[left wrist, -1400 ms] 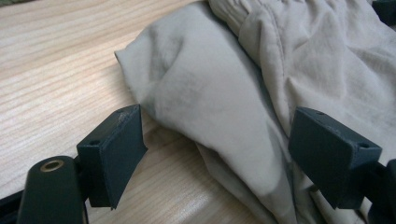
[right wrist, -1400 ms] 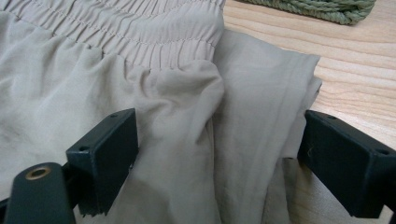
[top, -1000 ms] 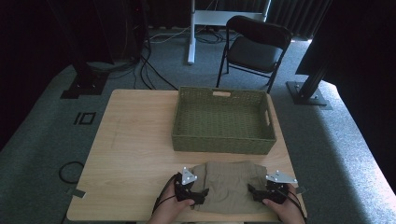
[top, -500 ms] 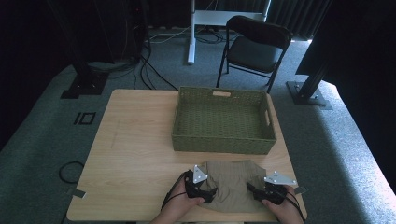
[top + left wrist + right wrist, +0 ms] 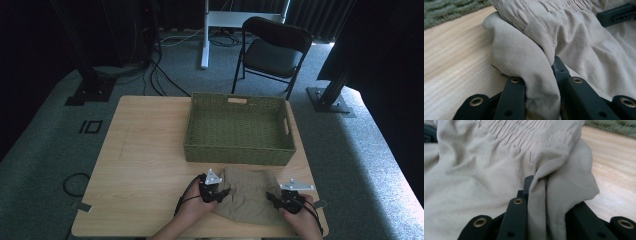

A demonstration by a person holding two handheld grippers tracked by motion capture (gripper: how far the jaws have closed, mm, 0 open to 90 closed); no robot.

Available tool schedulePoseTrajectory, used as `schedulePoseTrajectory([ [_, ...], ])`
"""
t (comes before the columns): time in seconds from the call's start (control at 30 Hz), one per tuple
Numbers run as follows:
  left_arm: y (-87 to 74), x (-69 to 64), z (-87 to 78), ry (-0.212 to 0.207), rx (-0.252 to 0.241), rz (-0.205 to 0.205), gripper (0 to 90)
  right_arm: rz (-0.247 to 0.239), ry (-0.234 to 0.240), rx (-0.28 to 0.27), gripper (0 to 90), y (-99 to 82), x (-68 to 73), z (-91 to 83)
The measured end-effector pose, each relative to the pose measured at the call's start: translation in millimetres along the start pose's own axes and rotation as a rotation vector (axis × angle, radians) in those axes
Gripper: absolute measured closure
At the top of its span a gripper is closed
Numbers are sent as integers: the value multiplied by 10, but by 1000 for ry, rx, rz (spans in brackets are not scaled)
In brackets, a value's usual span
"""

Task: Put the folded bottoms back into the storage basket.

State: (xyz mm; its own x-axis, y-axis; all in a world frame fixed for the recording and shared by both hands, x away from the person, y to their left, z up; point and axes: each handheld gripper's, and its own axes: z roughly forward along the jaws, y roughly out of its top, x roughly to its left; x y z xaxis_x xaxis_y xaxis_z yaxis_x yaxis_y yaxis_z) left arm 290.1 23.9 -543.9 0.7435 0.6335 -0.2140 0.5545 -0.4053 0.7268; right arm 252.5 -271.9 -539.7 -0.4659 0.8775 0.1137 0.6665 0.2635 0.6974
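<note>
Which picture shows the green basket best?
The high view: the whole green basket sits there on the table, beyond the beige shorts. The left gripper view catches just a woven corner, the right gripper view a thin green strip.

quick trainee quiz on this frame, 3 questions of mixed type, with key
1. True or false: the beige garment lies inside the green woven basket.
2. What is the left gripper shut on? A) basket rim B) a fold of the garment C) nothing
3. Fill in: the right gripper pinches the garment's ___ edge as the high view shows it.

Key:
1. False; it lies on the wooden table, in front of the basket.
2. B
3. right
</note>
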Motion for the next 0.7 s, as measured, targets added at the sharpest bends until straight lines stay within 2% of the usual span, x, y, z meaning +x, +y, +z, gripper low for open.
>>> schedulePoseTrajectory([
  [0.1,88,-18,-114,-3,-45,20,783,3,10,-12,792,94,10,-59],
  [0.2,139,-33,-180,-10,-49,33,781,2,10,-29,793,147,16,-108],
  [0.27,185,-34,-249,-6,-59,38,782,-6,23,-49,793,232,36,-201],
  [0.3,225,-22,-322,-15,-71,31,782,-9,27,-53,793,262,48,-233],
  [0.33,225,-22,-322,-15,-71,31,782,-9,27,-53,793,262,48,-233],
  [0.37,251,-14,-372,-10,-85,43,781,-16,34,-75,793,327,67,-294],
  [0.43,265,-10,-409,-17,-102,34,779,-22,38,-88,794,385,73,-338],
  [0.53,310,-8,-486,-11,-123,44,779,-15,47,-106,794,437,78,-375],
  [0.7,418,37,-601,-7,-139,49,780,-40,56,-138,794,626,104,-461],
])
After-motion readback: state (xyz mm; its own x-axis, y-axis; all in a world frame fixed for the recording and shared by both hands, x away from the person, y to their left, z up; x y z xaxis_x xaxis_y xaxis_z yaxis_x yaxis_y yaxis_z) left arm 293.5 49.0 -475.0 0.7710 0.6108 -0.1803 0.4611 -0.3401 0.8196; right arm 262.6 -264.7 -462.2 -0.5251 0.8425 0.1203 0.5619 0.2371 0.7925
